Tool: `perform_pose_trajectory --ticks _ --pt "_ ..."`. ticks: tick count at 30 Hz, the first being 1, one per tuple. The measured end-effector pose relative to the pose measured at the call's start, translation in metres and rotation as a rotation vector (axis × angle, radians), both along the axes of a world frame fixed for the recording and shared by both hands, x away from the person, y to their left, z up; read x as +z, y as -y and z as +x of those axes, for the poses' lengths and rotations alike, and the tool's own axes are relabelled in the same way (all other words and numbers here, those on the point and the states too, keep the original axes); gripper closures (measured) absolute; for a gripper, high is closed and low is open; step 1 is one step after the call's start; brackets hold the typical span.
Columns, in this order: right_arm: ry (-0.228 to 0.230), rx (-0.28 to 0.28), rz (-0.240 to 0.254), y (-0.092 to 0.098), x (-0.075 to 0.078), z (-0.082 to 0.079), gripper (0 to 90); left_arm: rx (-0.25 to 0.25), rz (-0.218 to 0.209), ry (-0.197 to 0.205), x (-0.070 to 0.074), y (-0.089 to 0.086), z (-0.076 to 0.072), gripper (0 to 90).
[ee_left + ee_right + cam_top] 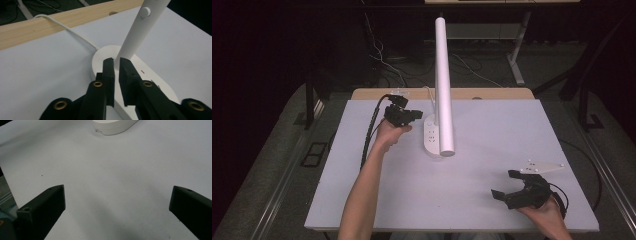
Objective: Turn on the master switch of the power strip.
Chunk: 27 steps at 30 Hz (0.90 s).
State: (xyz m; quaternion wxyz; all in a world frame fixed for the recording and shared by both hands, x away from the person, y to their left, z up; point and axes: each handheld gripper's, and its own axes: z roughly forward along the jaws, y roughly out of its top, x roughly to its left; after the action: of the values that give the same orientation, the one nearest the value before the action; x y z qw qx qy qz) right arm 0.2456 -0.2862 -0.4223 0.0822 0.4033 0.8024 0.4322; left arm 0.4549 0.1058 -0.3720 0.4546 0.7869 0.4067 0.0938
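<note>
Nearest the person, the right gripper [518, 191] rests low on the desk [492, 130] at its front right, its fingers [41, 211] spread wide with nothing between them; from its own view the lamp's base end [113, 126] lies well ahead, far out of reach. Farther in, at mid-left, the left gripper [409, 116] sits just beside the lamp [443, 90], clearly the nearer of the two. Its fingers [109, 72] stand almost together, a thin slit left between them, gripping nothing; the slit points straight at the foot of the lamp's white arm [140, 32] where it meets the round base [100, 58]. The arm rises from there, tilting up and away (its long axis near upright in the high view, head toward the person), with a small round button [145, 11] high on it. Behind the base a white cord [62, 26] runs off over the wooden edge [50, 25]. Any next touch on the arm or button looks like the left hand's job.
</note>
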Motion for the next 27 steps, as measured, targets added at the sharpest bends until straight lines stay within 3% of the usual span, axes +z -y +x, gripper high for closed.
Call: perform_pose_trajectory --ticks 5,8,13,15,20,23,27 --pt "0.000 0.001 0.000 0.000 0.000 0.000 0.0 -0.002 -0.031 -0.002 0.006 -0.014 -0.010 67.0" --pt "0.000 -0.002 0.000 0.000 0.000 0.000 0.0 0.002 -0.033 -0.010 0.008 -0.019 -0.016 50.5" --pt "-0.003 -0.001 -0.001 -0.001 0.000 0.000 0.0 -0.038 -0.054 -0.015 0.009 -0.027 -0.028 24.3" --pt "-0.002 -0.001 0.000 -0.001 0.000 0.000 0.0 -0.053 -0.068 -0.013 0.009 -0.030 -0.034 21.4" --pt "-0.001 -0.002 0.002 -0.001 0.000 -0.001 0.0 -0.093 -0.069 -0.032 0.009 -0.031 -0.047 2.8" --pt "-0.001 -0.002 0.002 -0.002 0.000 -0.001 0.0 -0.093 -0.080 -0.021 0.012 -0.033 -0.056 0.0" --pt "-0.001 0.000 0.002 -0.002 0.000 -0.001 0.0 -0.097 -0.041 0.017 0.014 -0.033 -0.069 0.0"
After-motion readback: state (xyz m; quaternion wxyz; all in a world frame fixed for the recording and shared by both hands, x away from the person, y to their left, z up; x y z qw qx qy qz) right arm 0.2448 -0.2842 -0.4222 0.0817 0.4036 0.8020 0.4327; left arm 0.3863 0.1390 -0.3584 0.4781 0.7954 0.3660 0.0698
